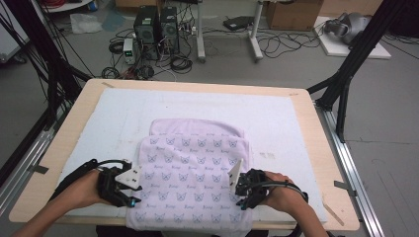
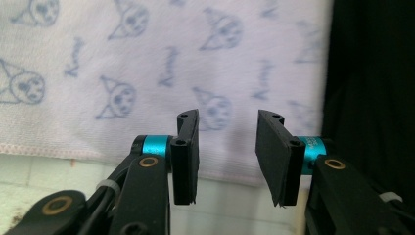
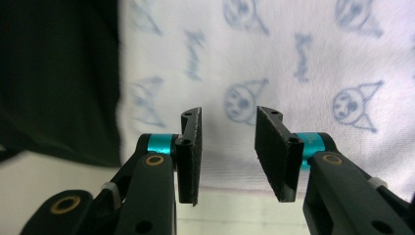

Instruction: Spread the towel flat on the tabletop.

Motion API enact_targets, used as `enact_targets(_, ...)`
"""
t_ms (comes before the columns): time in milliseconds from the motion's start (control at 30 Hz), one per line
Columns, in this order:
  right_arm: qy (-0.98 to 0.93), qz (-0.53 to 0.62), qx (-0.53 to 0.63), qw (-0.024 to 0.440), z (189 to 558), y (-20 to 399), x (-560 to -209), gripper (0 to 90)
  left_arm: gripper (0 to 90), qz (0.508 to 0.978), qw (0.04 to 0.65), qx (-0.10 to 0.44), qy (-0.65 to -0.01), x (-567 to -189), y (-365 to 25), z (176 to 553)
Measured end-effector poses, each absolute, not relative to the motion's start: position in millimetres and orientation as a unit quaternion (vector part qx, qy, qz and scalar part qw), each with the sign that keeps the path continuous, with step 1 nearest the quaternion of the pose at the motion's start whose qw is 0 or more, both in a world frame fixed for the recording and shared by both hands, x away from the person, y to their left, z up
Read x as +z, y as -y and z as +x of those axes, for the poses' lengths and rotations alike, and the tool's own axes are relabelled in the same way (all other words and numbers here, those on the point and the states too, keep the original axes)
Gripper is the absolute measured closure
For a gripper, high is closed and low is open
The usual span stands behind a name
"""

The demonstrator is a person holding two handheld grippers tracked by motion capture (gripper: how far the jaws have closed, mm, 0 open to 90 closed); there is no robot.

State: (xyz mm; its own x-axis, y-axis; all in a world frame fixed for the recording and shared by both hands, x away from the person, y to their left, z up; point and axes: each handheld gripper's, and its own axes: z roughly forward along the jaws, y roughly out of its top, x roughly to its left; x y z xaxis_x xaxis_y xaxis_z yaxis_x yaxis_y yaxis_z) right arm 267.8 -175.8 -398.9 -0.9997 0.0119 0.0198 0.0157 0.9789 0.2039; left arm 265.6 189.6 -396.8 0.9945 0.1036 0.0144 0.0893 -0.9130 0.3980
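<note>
Both tongs parted, nothing clamped. Left tongs (image 1: 129, 190) sit at the left edge of the folded towel (image 1: 190, 173), right tongs (image 1: 242, 190) at its right edge, both near the towel's front end. Towel is pale lilac with a blue cat-face print, lying on the white mat (image 1: 113, 118) in the middle of the surface (image 1: 316, 148), front edge hanging slightly over the near side. In the left gripper view I see the hemmed towel edge (image 2: 98, 152) just beyond the gap; same in the right gripper view, hem (image 3: 235, 188) behind the gap. Pads look clear of the fabric, though the prints are blurred, so not certain.
</note>
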Motion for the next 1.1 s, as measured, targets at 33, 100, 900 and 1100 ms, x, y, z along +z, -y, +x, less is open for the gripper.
enact_targets(33,0.996,-0.004,-0.088,0.005,270,172,-402,63.2,61.4,0.978,0.201,0.018,-0.052,-399,-188,269)
enact_targets(100,0.997,0.002,-0.071,0.009,272,168,-407,66.5,64.6,0.980,0.194,0.013,-0.054,-403,-184,274)
enact_targets(900,0.953,0.066,-0.268,0.126,244,219,-357,68.5,73.1,0.952,0.302,-0.055,-0.003,-356,-217,229)
enact_targets(1100,0.973,0.009,-0.224,0.054,257,210,-367,65.5,64.4,0.962,0.269,0.000,-0.044,-364,-209,249)
